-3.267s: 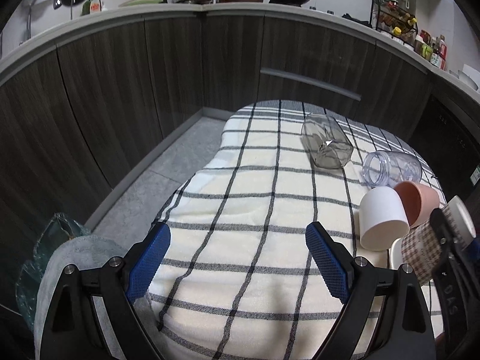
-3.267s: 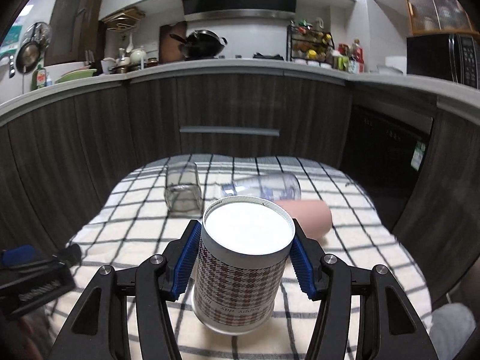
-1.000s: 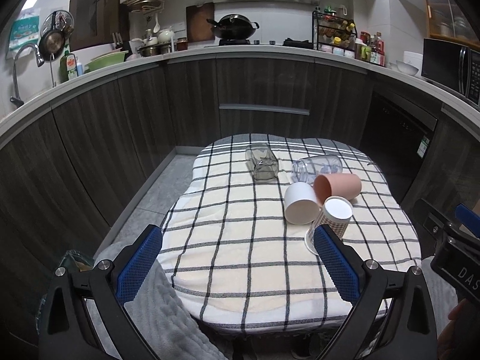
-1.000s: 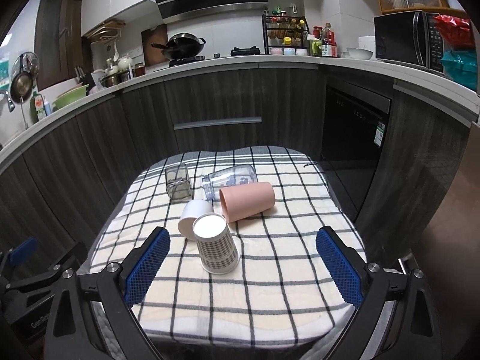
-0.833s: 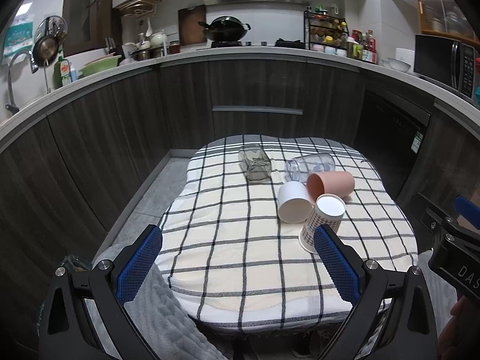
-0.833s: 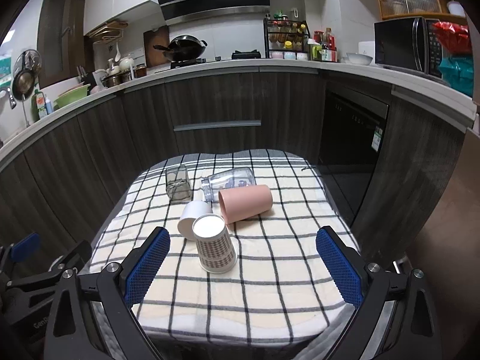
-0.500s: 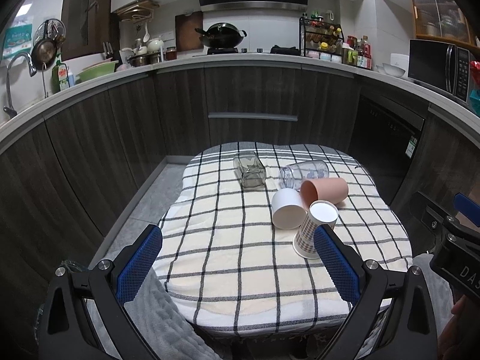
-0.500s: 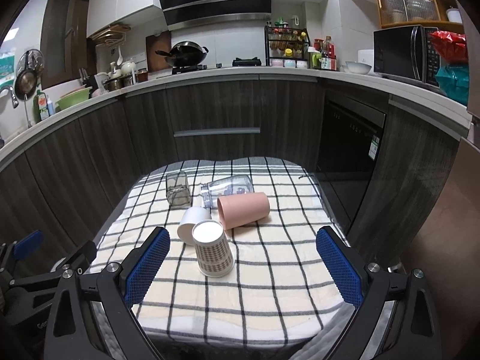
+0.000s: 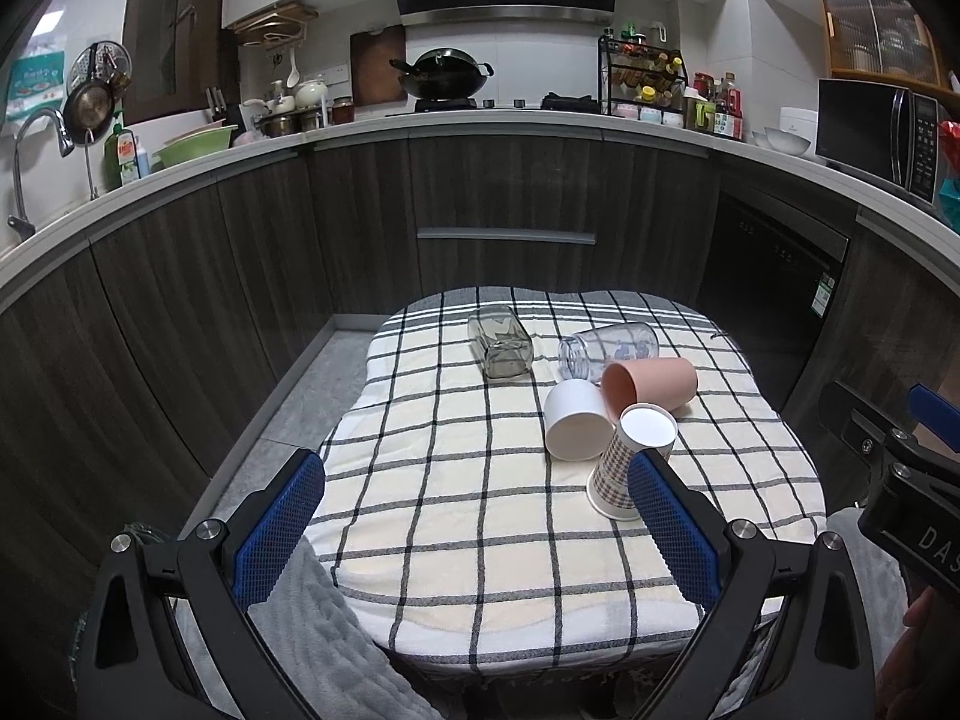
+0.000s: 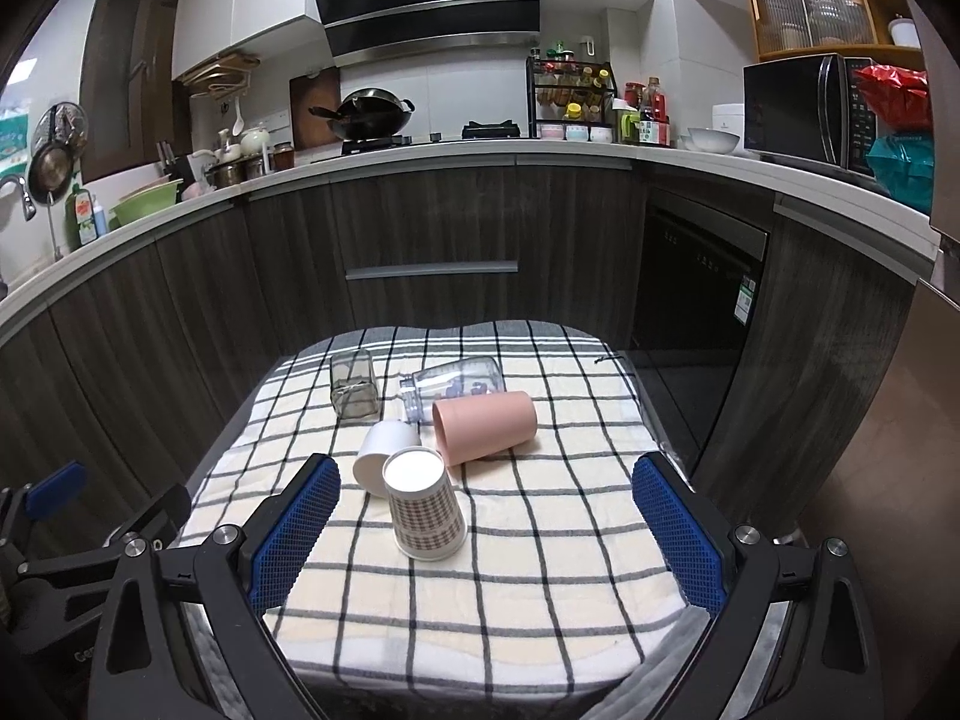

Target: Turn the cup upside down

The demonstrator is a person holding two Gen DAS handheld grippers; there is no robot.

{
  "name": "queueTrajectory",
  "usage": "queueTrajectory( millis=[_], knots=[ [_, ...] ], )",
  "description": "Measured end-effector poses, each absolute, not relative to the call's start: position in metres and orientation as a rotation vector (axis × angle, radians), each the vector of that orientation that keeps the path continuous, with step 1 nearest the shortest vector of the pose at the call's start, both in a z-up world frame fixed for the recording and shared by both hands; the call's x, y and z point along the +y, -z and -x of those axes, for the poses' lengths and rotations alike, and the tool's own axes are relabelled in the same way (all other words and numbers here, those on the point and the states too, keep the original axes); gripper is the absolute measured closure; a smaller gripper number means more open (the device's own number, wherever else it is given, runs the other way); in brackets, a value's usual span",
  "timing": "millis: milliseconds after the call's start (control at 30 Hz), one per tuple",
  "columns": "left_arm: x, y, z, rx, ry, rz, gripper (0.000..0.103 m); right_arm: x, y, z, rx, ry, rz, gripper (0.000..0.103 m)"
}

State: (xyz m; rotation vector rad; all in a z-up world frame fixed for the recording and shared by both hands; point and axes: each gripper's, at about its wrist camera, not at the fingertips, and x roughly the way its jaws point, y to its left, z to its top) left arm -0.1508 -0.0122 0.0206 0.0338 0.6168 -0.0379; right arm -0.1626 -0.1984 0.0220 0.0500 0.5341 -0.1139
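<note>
Task cup: plaid paper cup (image 10: 427, 505), tapered, standing mouth-down on the cloth, white base up; touching the white cup behind it.
Left gripper (image 9: 477, 531): black frame, blue mesh-textured pads, jaws spread wide, empty.
Right gripper (image 10: 486, 534): same build, jaws spread wide, empty, held back from the cup.
White cup (image 10: 384, 453): smooth, on its side.
Pink cup (image 10: 486, 426): matte, on its side.
Clear bottle (image 10: 453, 390): lying down.
Square glass jar (image 10: 354, 387): smoky, tipped over.
Tablecloth (image 10: 540, 552): cream, black-checked, soft weave.

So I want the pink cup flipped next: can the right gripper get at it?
Probably yes: the right gripper is open, but the checked cup stands just before the pink cup.
</note>
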Motion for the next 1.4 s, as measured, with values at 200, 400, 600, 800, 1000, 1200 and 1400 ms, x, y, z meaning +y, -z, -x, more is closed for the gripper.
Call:
queueTrajectory(
  millis=[200,400,600,800,1000,1200,1400],
  knots=[
    [-0.0124,-0.0205,0.1508,0.617,0.037,-0.034,0.000,-0.1988,-0.0213,0.1622,0.533,0.116,-0.049,0.005],
    [-0.0109,-0.0205,0.1511,0.620,0.036,-0.033,0.000,-0.1991,-0.0215,0.1623,0.533,0.116,-0.052,0.005],
    [-0.0085,-0.0182,0.1503,0.620,0.030,-0.029,0.000,-0.1995,-0.0219,0.1620,0.533,0.115,-0.051,0.005],
    [-0.0084,-0.0185,0.1503,0.619,0.030,-0.030,0.000,-0.1993,-0.0218,0.1622,0.534,0.115,-0.051,0.005],
    [-0.0080,-0.0184,0.1502,0.621,0.032,-0.028,0.000,-0.1993,-0.0219,0.1621,0.535,0.115,-0.052,0.005],
    [-0.0067,-0.0147,0.1498,0.629,0.024,-0.017,0.000,-0.1995,-0.0223,0.1621,0.534,0.115,-0.052,0.005],
    [-0.0078,-0.0147,0.1501,0.626,0.015,-0.018,0.000,-0.1992,-0.0218,0.1617,0.535,0.116,-0.052,0.005]
  ],
)
